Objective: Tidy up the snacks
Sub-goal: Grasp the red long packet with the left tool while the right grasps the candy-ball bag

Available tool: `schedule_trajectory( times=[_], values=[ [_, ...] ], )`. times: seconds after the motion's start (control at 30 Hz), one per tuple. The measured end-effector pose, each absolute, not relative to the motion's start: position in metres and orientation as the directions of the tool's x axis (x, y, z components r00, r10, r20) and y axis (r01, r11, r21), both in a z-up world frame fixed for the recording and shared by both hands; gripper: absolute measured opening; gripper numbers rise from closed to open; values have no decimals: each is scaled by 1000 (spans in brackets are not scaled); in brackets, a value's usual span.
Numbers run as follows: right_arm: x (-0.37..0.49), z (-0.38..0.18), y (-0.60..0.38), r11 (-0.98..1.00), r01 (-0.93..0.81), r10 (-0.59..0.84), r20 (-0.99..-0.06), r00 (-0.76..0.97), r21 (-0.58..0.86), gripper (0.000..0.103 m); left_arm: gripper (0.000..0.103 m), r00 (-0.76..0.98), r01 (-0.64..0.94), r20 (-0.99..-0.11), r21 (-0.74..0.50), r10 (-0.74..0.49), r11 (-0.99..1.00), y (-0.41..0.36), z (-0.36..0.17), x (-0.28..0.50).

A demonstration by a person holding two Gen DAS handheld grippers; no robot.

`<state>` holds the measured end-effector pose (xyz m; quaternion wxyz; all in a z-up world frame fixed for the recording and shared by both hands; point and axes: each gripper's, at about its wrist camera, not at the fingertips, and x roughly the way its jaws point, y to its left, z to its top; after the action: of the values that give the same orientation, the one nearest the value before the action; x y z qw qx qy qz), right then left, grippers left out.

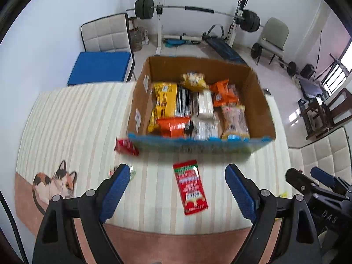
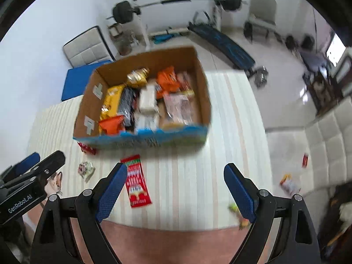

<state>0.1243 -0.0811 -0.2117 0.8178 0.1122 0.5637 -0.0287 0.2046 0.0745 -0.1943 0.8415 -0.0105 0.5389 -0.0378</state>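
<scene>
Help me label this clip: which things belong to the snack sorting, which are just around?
Job: open cardboard box of snacks; long red snack packet; small red packet at box corner.
Around: barbell rack; blue cushioned chair; cat-print tablecloth.

A striped tablecloth covers the table (image 1: 83, 118). A cardboard box (image 1: 259, 101) of snacks stands toward its far edge. A long red packet (image 1: 190, 187) lies nearer the front edge, a smaller red packet (image 1: 126, 146) touching the box's front left corner.
</scene>
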Motion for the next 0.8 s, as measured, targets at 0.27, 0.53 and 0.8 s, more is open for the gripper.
schedule_trajectory(
  times=[0.27,0.53,0.8],
  values=[
    [74,-305,-174,878,443,132,-981,141,181,92,88,230,36,-972,-37,-44,999,58,-269,189],
    [66,-384,-207,954,297,4,-993,-118,-31,92,88,64,76,-998,-21,-26,997,28,-334,190],
    [85,-419,-194,986,90,-127,-978,-167,-143,91,88,-70,41,-995,-68,-66,997,10,-379,217]
  ],
)
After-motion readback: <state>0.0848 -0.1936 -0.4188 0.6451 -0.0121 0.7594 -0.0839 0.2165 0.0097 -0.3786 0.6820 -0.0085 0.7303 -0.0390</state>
